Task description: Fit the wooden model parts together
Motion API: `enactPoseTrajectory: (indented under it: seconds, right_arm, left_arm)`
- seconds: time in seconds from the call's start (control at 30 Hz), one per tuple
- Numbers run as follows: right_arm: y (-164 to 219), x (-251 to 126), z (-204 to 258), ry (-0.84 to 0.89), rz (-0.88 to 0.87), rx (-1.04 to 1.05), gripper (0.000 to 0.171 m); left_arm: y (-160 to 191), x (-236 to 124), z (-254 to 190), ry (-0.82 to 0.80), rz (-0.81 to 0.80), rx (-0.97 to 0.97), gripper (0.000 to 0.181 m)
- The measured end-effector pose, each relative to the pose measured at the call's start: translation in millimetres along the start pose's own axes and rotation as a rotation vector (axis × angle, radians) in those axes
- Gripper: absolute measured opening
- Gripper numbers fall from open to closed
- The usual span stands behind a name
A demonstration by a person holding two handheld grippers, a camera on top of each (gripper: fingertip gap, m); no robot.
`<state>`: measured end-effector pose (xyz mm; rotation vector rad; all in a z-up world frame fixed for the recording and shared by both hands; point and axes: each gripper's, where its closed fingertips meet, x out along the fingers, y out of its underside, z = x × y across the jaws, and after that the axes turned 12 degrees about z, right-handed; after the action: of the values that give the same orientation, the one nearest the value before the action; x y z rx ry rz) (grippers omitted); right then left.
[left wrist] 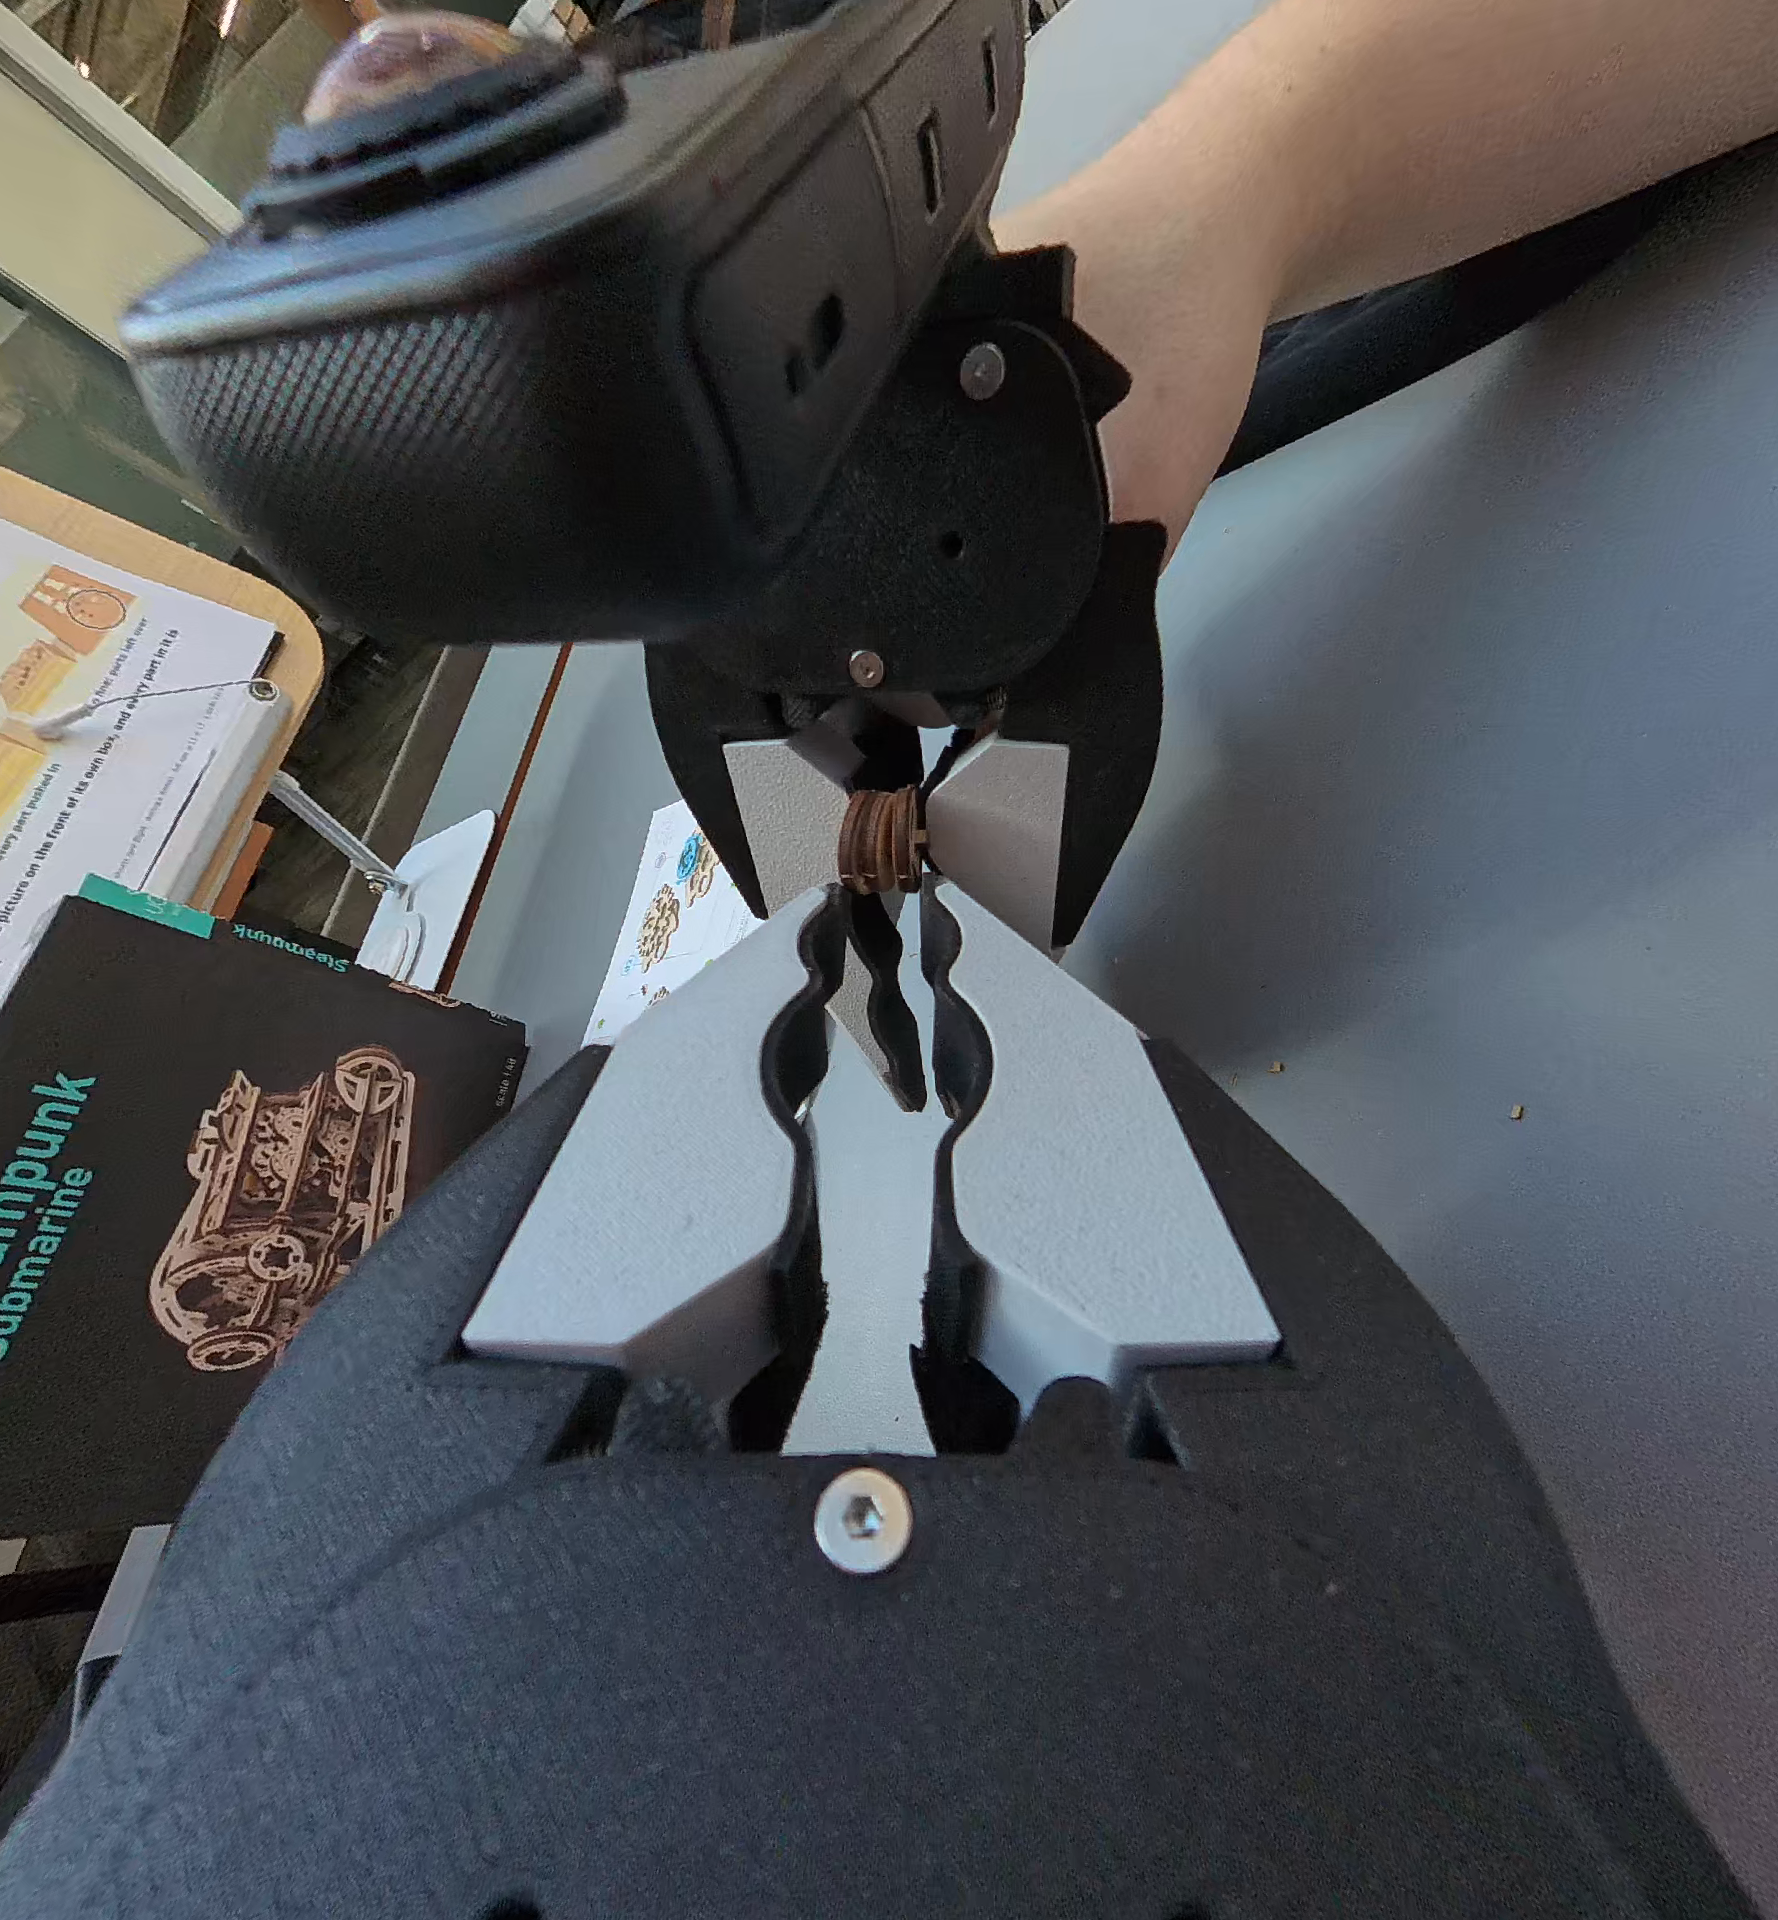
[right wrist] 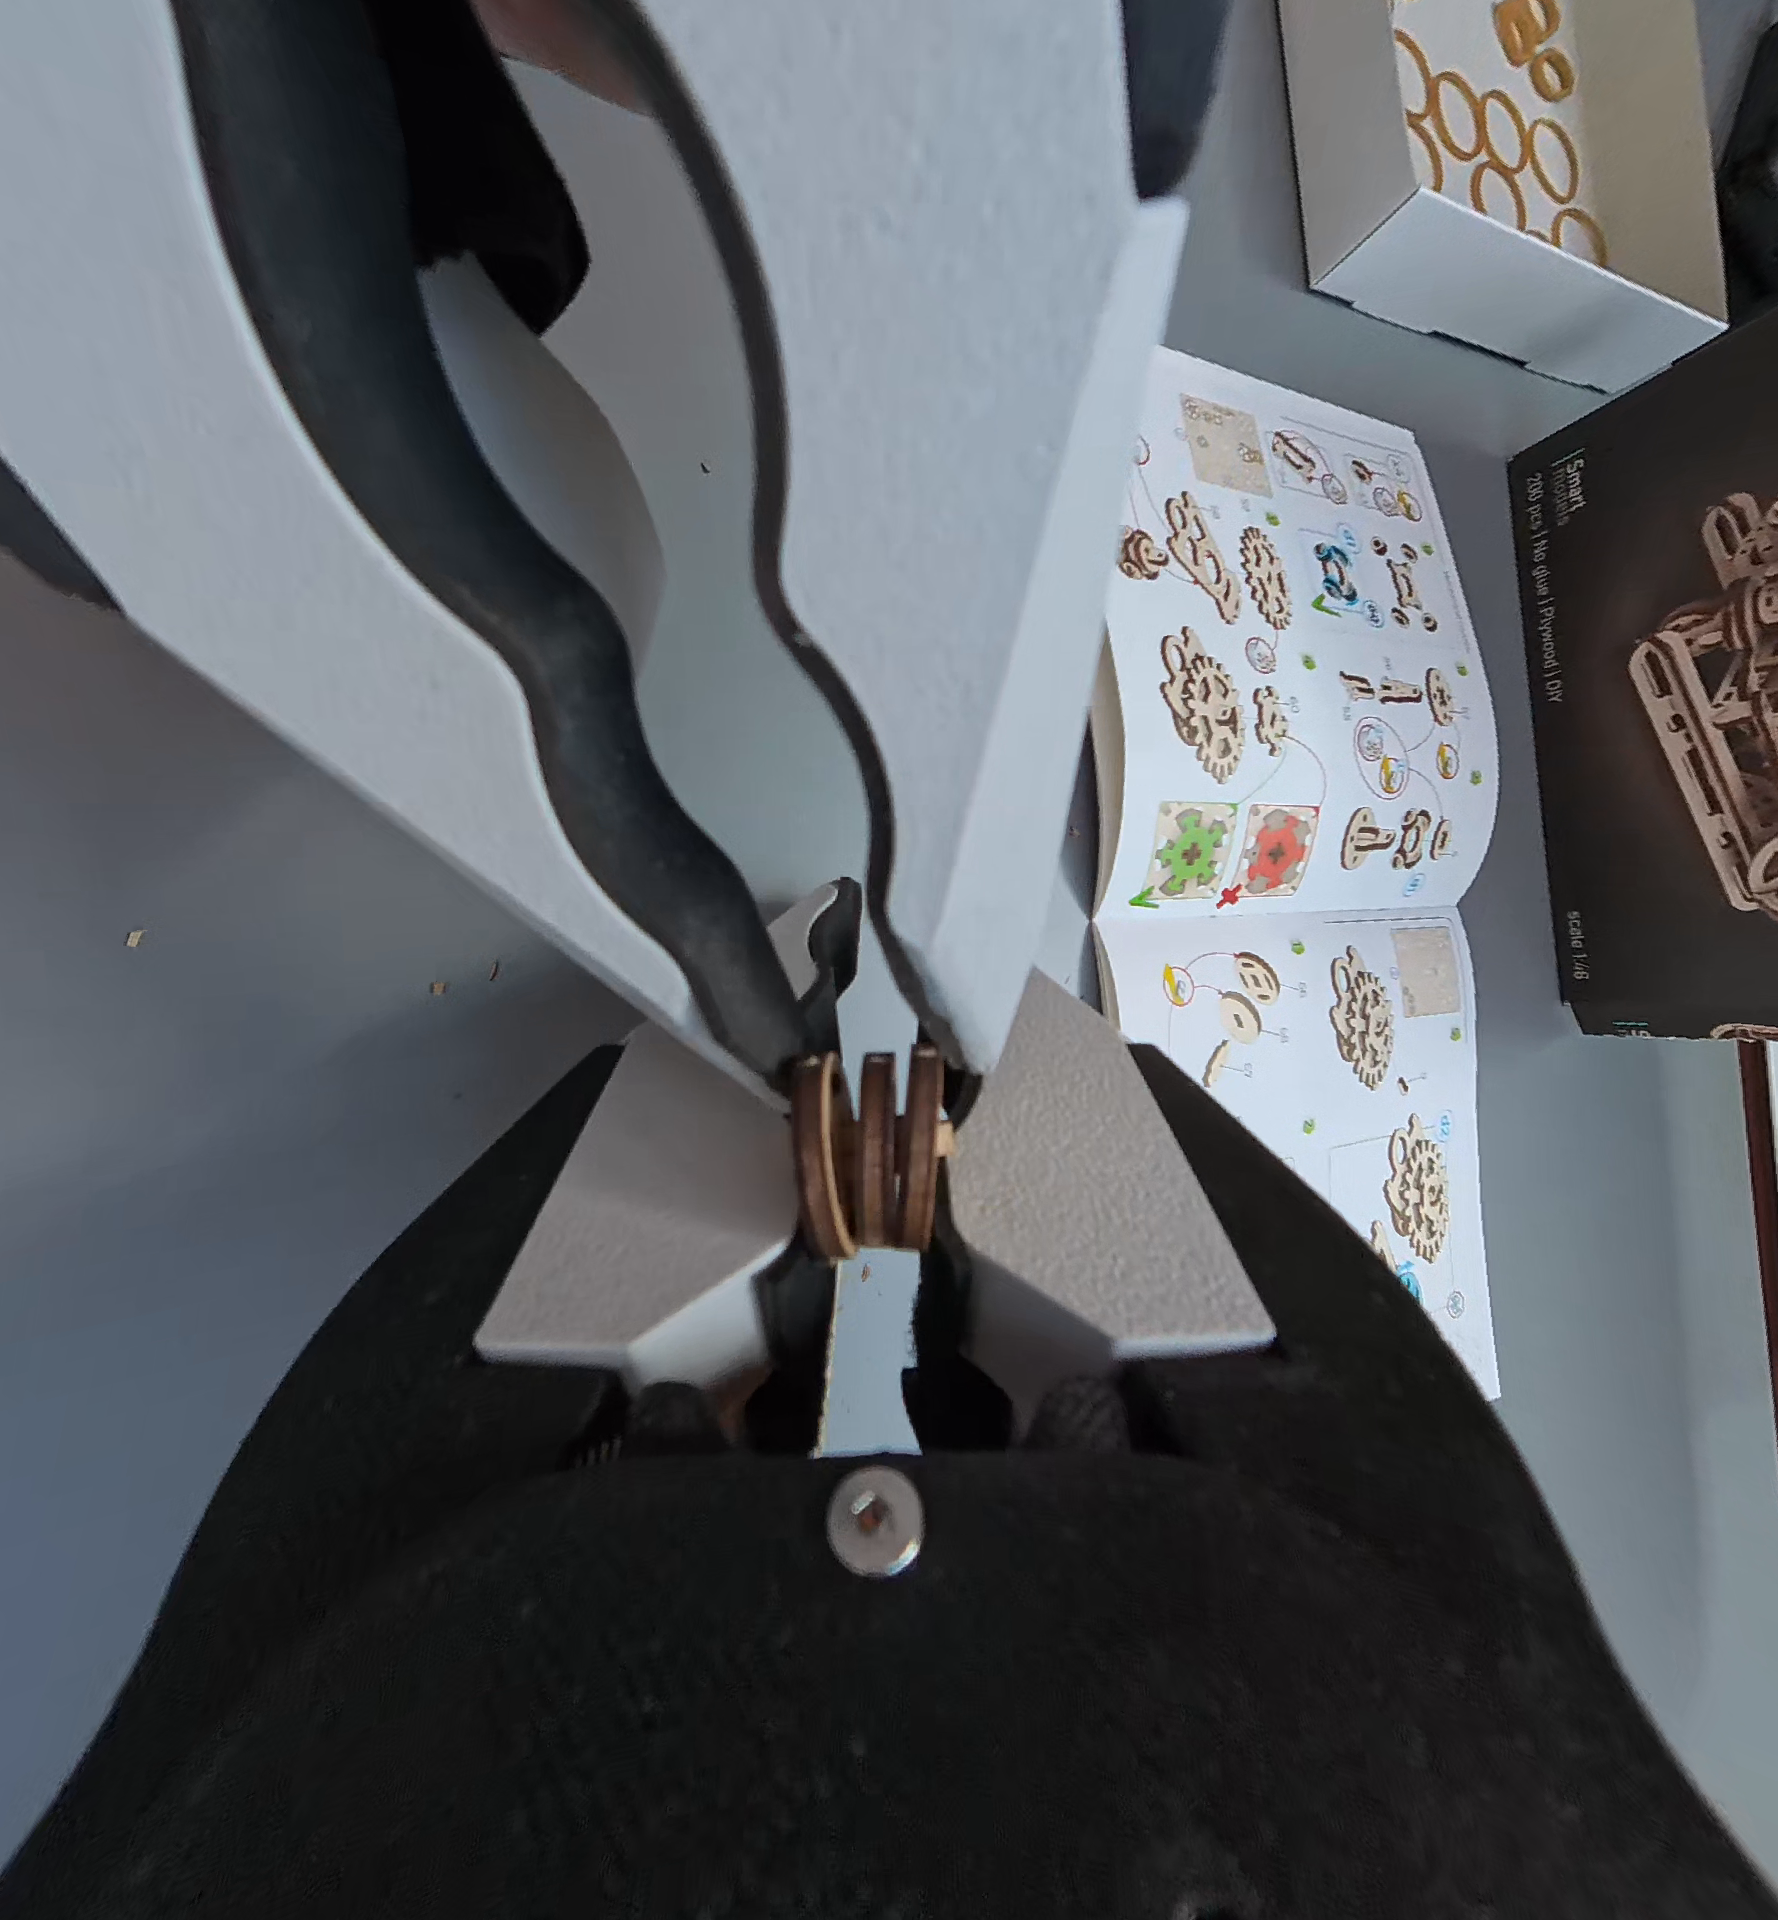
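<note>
Both pairs of jaws meet tip to tip over the grey table [left wrist: 1487,935]: the right gripper [right wrist: 869,1164] is clamped on a small stack of wooden discs [right wrist: 869,1158], and the left gripper [left wrist: 880,899] pinches the same stack from the opposite side, its fingers nearly together. Going left to right in the right wrist view: bare grey tabletop with a few wood crumbs [right wrist: 438,987], the held discs, an open instruction booklet [right wrist: 1300,831] lying flat, then a dark model kit box [right wrist: 1695,727]. A white box with gold rings [right wrist: 1487,156] sits behind it. A person's forearm [left wrist: 1332,208] rests on the table.
</note>
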<state>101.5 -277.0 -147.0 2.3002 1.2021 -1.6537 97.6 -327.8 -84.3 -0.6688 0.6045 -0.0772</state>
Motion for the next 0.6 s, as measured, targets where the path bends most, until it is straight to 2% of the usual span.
enactPoseTrajectory:
  seconds: [0.1, 0.27, 0.4, 0.5, 0.6]
  right_arm:
    - [3, 4, -1, 0.010, 0.018, -0.011, 0.007]
    - [-2, 2, -1, 0.021, -0.010, -0.024, 0.008]
    - [10, -8, -11, 0.055, 0.004, -0.058, 0.026]
    - [15, -36, -28, 0.096, -0.131, -0.056, 0.026]
    - [4, -73, -28, 0.016, -0.354, -0.027, 0.026]
  left_arm:
    - [3, 2, 1, -0.022, 0.017, 0.016, 0.017]
    - [1, -1, 0, -0.013, 0.006, 0.037, 0.011]
    - [1, -7, 8, -0.044, -0.003, 0.030, 0.011]
    - [6, -12, 17, -0.071, 0.001, 0.017, 0.011]
    - [9, -16, 26, -0.097, -0.004, -0.003, 0.012]
